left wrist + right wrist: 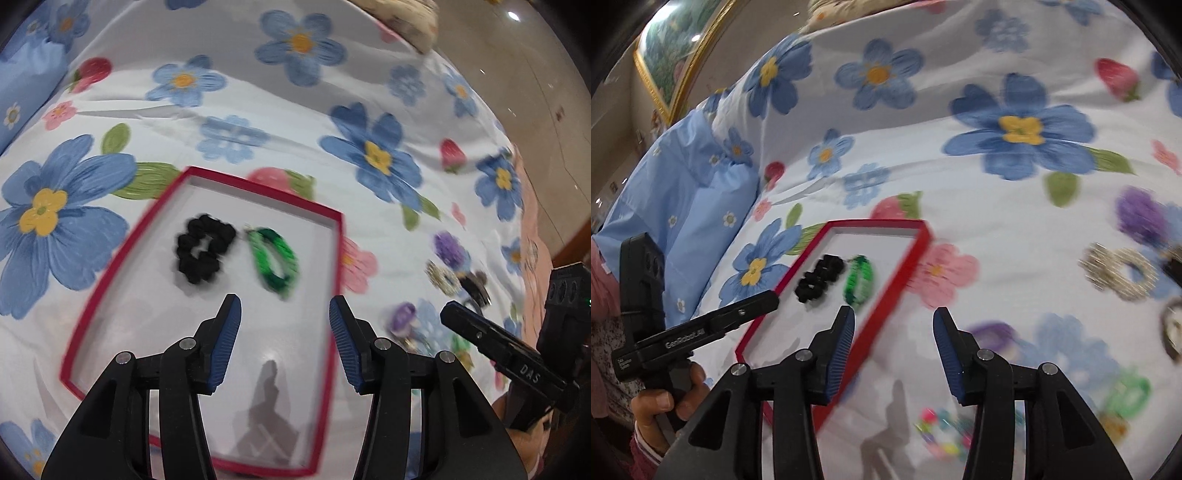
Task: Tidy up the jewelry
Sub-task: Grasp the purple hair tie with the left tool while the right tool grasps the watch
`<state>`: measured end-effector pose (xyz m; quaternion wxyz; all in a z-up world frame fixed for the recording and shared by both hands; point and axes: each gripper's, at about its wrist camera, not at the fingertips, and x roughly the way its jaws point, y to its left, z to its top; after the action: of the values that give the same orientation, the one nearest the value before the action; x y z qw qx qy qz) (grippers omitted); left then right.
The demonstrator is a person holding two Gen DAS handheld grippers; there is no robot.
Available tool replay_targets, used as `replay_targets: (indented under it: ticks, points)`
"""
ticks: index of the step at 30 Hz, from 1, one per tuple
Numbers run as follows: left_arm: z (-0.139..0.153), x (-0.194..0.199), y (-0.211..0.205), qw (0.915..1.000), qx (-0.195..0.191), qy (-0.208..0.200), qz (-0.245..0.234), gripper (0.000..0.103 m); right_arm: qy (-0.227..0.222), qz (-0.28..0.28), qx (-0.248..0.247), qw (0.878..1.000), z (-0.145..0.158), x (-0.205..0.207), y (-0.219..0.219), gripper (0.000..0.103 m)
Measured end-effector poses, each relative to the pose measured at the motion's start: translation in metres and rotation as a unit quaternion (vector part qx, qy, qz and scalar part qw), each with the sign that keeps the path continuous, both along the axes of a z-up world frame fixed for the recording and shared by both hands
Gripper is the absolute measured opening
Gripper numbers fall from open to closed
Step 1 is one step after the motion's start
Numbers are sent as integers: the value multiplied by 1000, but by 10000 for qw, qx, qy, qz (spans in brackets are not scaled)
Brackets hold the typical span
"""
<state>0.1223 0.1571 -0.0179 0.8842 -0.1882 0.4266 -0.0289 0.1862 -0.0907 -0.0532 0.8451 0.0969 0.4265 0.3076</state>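
Red-rimmed tray (334, 258) held black scrunchie (205, 248), green bracelet (275, 258) | loose pieces (1119, 273) waited bedside | left tool (285, 308), right tool (894, 319) gaped, empty.

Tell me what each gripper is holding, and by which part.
Nothing. The left gripper and right gripper are both open, with nothing between the fingers.

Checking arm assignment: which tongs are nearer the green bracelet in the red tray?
Left. The left tongs hang open over the red tray, just short of the green bracelet. The right tongs are open over the tray's right edge, further off.
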Motion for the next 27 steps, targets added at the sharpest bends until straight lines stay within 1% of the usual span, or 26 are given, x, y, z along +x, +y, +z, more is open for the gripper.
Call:
replay_targets:
  ticks: [2, 7, 16, 21, 27]
  points:
    - [1, -4, -13, 9999, -40, -9, -158, 49, 8, -149, -24, 9999, 0, -7, -17, 46]
    - [5, -9, -46, 9987, 52, -21, -512, 49, 65, -504, -72, 9987, -4, -24, -60, 46]
    - [4, -1, -96, 9946, 283, 64, -996, 49, 90, -1011, -137, 9947, -13, -43, -119, 46]
    - [1, 12, -116, 9919, 422, 91, -1194, 49, 118, -1392, -164, 9901, -18, -41, -157, 46]
    - [-11, 34, -132, 9891, 525, 222, -1355, 48, 232, -1979, -260, 9796, -28, -20, -201, 46]
